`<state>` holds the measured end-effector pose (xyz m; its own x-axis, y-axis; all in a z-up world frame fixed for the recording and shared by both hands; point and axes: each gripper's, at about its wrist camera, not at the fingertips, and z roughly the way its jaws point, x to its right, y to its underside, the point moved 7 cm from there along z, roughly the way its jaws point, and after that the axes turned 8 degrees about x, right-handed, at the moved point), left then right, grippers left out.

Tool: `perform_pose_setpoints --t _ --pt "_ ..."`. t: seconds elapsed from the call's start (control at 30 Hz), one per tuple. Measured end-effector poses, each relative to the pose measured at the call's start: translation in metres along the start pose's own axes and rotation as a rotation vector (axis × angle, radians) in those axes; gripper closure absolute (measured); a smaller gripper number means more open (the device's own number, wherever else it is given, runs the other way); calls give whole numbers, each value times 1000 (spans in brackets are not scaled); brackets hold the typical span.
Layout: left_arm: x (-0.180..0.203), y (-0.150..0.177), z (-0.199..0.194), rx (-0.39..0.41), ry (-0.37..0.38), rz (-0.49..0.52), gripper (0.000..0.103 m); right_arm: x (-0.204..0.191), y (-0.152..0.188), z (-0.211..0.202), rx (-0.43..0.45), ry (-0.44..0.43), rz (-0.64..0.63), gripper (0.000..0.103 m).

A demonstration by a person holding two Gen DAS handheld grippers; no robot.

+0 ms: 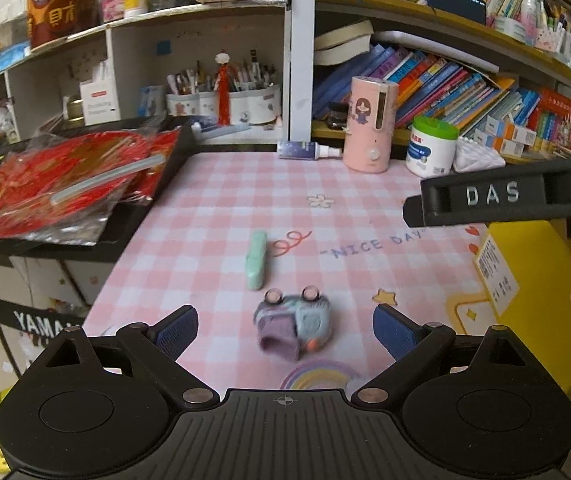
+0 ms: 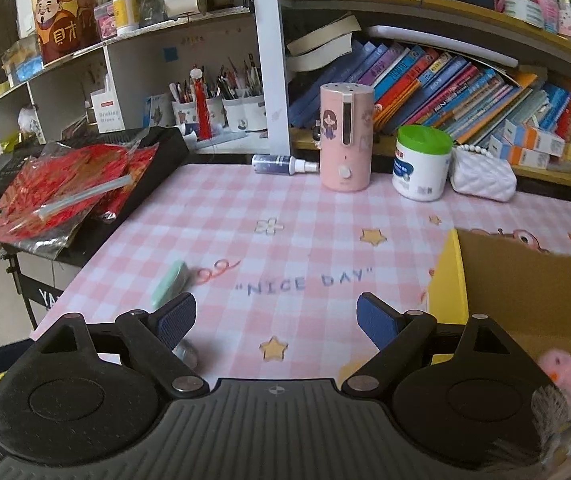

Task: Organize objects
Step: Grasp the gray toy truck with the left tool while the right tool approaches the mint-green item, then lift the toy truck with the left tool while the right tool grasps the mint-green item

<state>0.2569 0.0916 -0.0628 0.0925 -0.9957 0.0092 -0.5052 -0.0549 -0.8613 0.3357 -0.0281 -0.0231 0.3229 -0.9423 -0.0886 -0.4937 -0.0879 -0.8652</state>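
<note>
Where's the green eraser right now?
In the left wrist view the green eraser lies mid-mat, just beyond the toy car, left of the "NICE DAY" print.

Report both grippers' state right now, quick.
Left gripper: open, holding nothing; the small purple-and-blue toy car lies between its pads.
Right gripper: open, empty, over the pink checked table mat.

My desk (image 1: 213, 200) carries a toy car (image 1: 293, 322) just beyond my tool, a green eraser (image 1: 256, 260) behind it, and a pink humidifier (image 1: 369, 124) far behind.
</note>
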Motion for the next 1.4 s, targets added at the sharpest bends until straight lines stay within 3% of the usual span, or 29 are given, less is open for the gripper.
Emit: perform_pose_setpoints --t 0.27,0.43,0.53,0.67,0.87,1.17,1.33,1.4 --pt "4 6 48 -71 3 -61 9 5 -14 29 -11 -23 6 15" --pt "3 21 70 -128 -10 -89 24 2 -13 42 -39 -44 -12 15" --pt "1 28 79 -147 -10 -109 39 -2 -13 47 -49 -55 -27 15" --pt "-3 29 80 -124 -10 -102 39 -9 -12 52 -61 -78 -50 15" --pt "-26 23 55 -83 -45 -158 39 -29 -13 61 -71 -124 -74 15" --pt "-74 28 8 -84 -161 -250 39 -86 7 110 -172 -199 -87 19" --pt "-86 24 -8 -67 -199 -233 39 -116 20 143 -185 -193 -122 29" --pt "-88 22 -14 -59 -205 -226 39 -122 27 156 -210 -177 -133 38"
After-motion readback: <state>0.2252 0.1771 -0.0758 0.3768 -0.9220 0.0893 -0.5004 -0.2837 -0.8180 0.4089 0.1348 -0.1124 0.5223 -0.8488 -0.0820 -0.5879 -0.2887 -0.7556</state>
